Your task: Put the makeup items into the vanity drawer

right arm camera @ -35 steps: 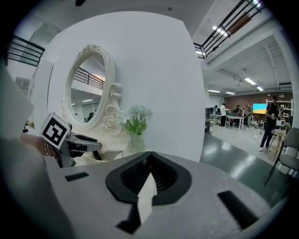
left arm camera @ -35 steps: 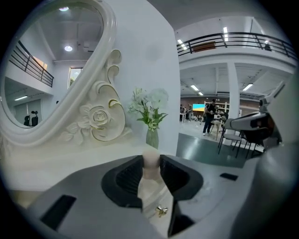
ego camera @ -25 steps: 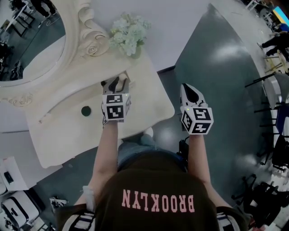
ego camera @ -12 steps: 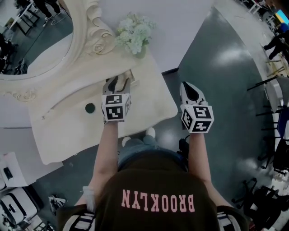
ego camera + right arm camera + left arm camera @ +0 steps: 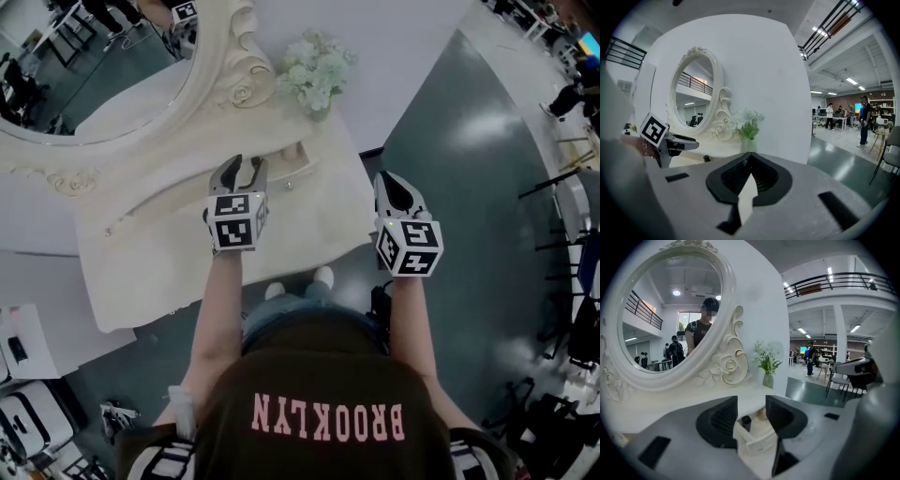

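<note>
A small cream drawer (image 5: pixel 305 169) stands open on the vanity top (image 5: pixel 150 272), just beyond my left gripper (image 5: pixel 246 164). In the left gripper view the drawer (image 5: pixel 757 444) shows through the gap of that gripper (image 5: pixel 751 401), with a small dark item (image 5: pixel 746 420) and a tan item (image 5: pixel 761 416) inside. The left jaws have just been opening and stand apart with nothing between them. My right gripper (image 5: pixel 394 183) hangs past the table's right edge, over the floor. Its jaws (image 5: pixel 750 157) meet at the tips and hold nothing. The left gripper (image 5: pixel 691 144) also shows there, with the dark item (image 5: pixel 707 158) ahead of it.
An oval mirror in a carved cream frame (image 5: pixel 225 89) stands at the back left of the vanity. A vase of pale flowers (image 5: pixel 319 75) sits against the white wall behind the drawer. Grey floor (image 5: pixel 469 187) lies to the right, with chairs and people farther off.
The left gripper has drawn back from the drawer with its jaws wider apart. A dark round item seen left of it on the tabletop is now out of sight in the head view.
</note>
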The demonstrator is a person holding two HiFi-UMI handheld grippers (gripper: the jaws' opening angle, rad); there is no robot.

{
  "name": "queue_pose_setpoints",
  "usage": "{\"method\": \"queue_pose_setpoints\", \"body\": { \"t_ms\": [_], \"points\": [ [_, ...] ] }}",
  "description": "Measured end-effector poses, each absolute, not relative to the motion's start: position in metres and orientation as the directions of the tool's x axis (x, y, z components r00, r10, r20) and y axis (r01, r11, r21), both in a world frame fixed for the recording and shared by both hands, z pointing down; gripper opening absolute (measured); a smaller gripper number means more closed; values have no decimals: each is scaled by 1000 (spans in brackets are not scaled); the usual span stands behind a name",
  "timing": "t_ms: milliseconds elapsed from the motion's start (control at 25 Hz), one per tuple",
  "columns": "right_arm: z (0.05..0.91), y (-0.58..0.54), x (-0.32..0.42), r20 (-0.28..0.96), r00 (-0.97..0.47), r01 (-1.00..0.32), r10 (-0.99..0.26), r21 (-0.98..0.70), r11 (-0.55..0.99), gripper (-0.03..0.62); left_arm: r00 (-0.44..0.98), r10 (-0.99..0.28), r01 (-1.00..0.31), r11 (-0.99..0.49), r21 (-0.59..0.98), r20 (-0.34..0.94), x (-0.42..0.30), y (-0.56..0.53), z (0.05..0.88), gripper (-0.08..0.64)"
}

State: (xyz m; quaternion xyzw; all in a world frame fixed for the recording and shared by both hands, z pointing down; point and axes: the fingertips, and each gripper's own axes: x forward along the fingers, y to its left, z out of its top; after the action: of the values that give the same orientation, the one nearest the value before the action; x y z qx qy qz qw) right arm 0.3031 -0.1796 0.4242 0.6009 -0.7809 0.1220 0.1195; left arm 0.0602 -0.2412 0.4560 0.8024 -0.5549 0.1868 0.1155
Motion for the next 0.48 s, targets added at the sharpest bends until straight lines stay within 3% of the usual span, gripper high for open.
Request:
{"method": "queue_pose_setpoints", "body": {
  "t_ms": [480],
  "points": [
    [418,-181,247,318,-268,-963,-909,-61,262,-11,246,-889,-961,-275,-19,386,-17,-230,441,178]
  ]
}}
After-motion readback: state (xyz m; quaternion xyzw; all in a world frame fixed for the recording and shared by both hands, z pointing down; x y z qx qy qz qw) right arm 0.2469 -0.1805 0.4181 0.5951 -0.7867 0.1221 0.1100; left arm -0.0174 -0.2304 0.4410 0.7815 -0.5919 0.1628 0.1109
